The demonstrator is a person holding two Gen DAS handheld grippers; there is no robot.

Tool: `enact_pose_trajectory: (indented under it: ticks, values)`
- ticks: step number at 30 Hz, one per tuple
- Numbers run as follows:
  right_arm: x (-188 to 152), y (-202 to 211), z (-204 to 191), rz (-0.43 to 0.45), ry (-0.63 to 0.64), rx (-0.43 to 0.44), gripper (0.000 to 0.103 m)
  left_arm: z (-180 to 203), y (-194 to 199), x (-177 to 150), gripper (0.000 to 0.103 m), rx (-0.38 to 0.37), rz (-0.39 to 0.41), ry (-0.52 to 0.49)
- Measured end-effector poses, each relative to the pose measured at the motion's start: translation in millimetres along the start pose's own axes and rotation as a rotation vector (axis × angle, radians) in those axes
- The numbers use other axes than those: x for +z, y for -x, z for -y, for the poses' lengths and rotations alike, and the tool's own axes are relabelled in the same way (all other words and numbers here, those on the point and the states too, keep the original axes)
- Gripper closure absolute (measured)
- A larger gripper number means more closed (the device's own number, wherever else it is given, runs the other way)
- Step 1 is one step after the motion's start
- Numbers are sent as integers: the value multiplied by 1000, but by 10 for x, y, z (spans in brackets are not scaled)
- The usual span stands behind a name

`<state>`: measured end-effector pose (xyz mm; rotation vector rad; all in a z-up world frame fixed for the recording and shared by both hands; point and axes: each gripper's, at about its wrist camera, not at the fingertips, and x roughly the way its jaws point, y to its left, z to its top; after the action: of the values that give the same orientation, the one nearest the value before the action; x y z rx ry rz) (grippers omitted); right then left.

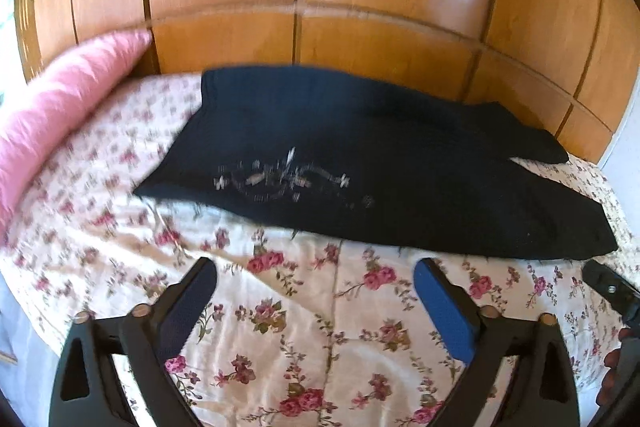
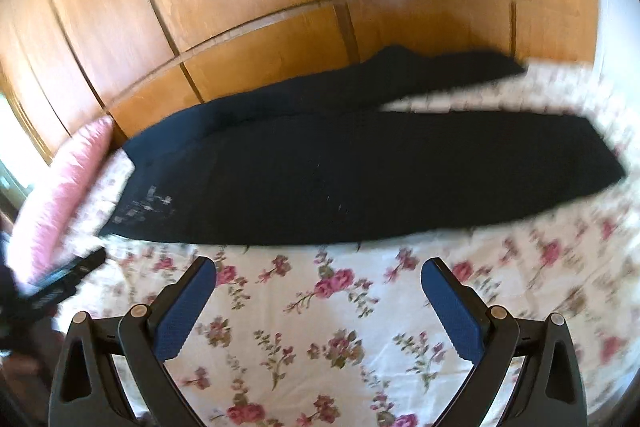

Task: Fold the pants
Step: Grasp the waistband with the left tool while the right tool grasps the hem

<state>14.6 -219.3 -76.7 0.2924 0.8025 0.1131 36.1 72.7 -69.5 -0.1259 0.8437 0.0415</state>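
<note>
Both claws are hanging wide open with nothing between the pads. Left claw (image 1: 316, 291) and right claw (image 2: 319, 289) are hovering over the floral bedsheet (image 2: 320, 347). Black pants (image 1: 360, 163) are lying spread flat just ahead of both claws, legs running rightward; pink pillow (image 1: 60, 99) far left.

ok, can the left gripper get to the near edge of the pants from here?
Probably yes. The left gripper is open with only bare floral bedspread between it and the black pants; nothing blocks the near edge.
</note>
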Motion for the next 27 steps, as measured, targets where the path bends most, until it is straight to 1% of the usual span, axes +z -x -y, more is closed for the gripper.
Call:
enact_pose_trajectory:
  ticks: [1,2,4,5,7,8,9,10,11,12,14,16,18,21,23,24,25,27]
  values:
    - [13,-17,118,-20,-50,18,0,-76,-62,14,14,-9,-24,17]
    - [17,-23,193,-27,-77,24,0,-170,-119,29,17,-19,-46,42]
    - [25,-34,361,-39,-139,48,1,-396,-211,73,29,-40,-85,118]
    - [26,-28,484,-39,-183,67,3,-537,-259,93,31,-50,-99,165]
    - [17,-27,648,-37,-242,90,9,-772,-336,142,42,-79,-115,238]
    - [8,-35,731,-39,-276,110,15,-903,-383,171,46,-94,-123,278]
    - [9,-46,786,-42,-298,124,22,-1026,-434,201,52,-107,-129,315]
    - [-5,-70,879,-50,-338,145,25,-1133,-493,231,58,-121,-133,343]
    - [-12,-85,928,-54,-357,154,32,-1203,-548,250,61,-131,-138,365]
    - [-19,-111,983,-59,-374,161,35,-1294,-612,270,63,-139,-145,397]
    - [-35,-157,1067,-66,-399,164,37,-1473,-743,302,63,-161,-157,470]
    - [-40,-176,1152,-61,-426,169,38,-1603,-873,331,63,-153,-163,524]
    - [-6,-166,1250,-50,-455,176,39,-1697,-958,371,63,-181,-162,569]
    - [11,-187,1460,-35,-544,201,39,-1751,-1060,407,64,-194,-158,611]
    - [29,-223,1578,-28,-580,200,39,-1740,-1105,450,74,-189,-152,610]
    - [25,-246,1620,-25,-596,205,40,-1741,-1132,490,84,-190,-147,603]
    - [26,-276,1646,-26,-616,214,40,-1716,-1132,528,88,-191,-135,584]
    - [43,-350,1709,-25,-644,229,47,-1697,-1132,588,95,-184,-117,556]
